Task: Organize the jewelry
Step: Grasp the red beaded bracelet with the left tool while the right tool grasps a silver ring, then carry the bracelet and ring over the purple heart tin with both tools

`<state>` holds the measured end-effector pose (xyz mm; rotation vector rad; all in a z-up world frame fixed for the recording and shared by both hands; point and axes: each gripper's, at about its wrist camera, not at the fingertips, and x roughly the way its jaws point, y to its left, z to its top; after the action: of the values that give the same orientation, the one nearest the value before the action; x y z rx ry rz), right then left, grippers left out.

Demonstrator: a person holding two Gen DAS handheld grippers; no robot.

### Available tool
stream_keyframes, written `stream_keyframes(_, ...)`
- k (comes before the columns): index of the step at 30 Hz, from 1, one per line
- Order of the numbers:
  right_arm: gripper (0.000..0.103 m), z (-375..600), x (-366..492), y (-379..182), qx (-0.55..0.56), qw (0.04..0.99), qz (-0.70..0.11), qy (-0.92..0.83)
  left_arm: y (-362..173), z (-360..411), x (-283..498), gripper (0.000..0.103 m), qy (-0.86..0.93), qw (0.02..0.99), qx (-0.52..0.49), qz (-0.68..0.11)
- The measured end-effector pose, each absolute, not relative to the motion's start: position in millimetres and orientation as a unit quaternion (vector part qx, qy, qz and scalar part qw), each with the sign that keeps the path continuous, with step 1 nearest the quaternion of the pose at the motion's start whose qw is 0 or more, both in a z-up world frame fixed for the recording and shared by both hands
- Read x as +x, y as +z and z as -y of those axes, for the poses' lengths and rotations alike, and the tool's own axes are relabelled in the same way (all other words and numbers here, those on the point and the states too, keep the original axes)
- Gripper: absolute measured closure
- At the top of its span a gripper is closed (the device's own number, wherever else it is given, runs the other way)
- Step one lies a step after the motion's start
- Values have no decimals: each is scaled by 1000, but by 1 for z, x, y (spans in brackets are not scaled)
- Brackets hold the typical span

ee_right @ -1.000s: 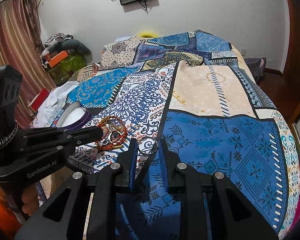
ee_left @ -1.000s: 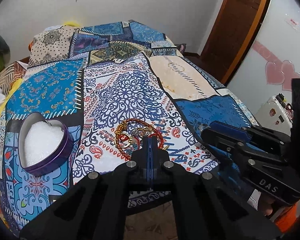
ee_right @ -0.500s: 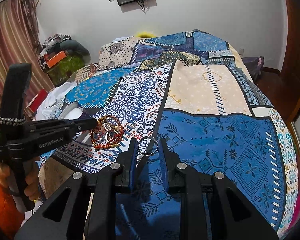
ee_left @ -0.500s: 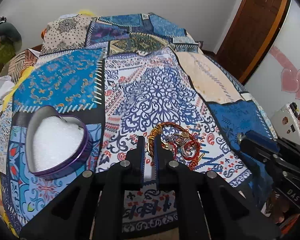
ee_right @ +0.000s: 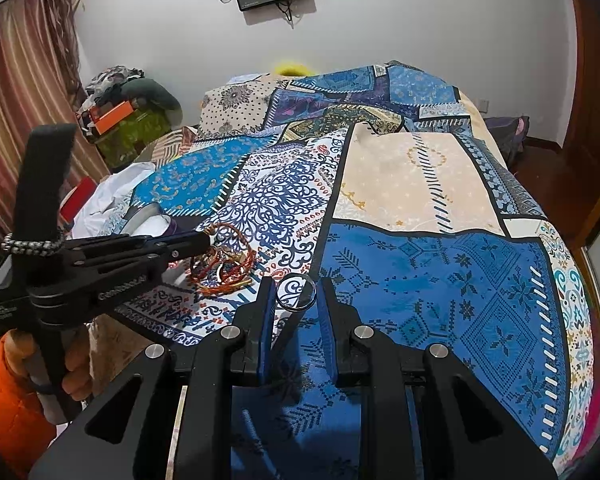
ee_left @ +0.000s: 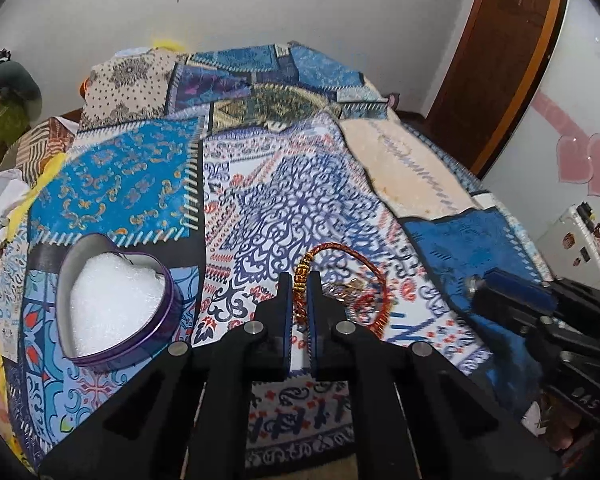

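A pile of red and gold bracelets (ee_left: 352, 292) lies on the patterned bedspread; it also shows in the right wrist view (ee_right: 224, 268). My left gripper (ee_left: 300, 280) is narrowly closed around the beaded red-gold bracelet (ee_left: 300, 276) at the pile's left edge. A purple heart-shaped tin (ee_left: 116, 304) with white foam sits to its left. My right gripper (ee_right: 294, 292) holds a silver ring (ee_right: 296, 292) between its blue pads (ee_right: 266, 312), above the bedspread. The right gripper shows at the right of the left wrist view (ee_left: 540, 312).
The patchwork bedspread (ee_right: 420, 264) covers the whole bed. Clothes and boxes (ee_right: 120, 120) are piled at the far left by a curtain. A wooden door (ee_left: 492, 60) stands at the right. The bed's near edge (ee_left: 292, 456) is just below the jewelry.
My left gripper opened slightly from fully shut, moved onto the pile's left edge, and closed around the beaded bracelet. The right gripper kept the ring and barely moved.
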<state>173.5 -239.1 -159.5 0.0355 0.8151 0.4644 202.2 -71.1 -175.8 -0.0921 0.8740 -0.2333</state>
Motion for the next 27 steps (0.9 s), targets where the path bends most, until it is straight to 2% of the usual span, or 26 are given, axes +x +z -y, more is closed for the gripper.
stream_keyframes(14,84,226,159,-133,9,902,-366,230,-125,57,163,99,-112,923,-52,-365)
stream_keyframes(27,84,170,153,-97,-13,911,-317,263,-104,-10,133,99,-54,942,-70,-323)
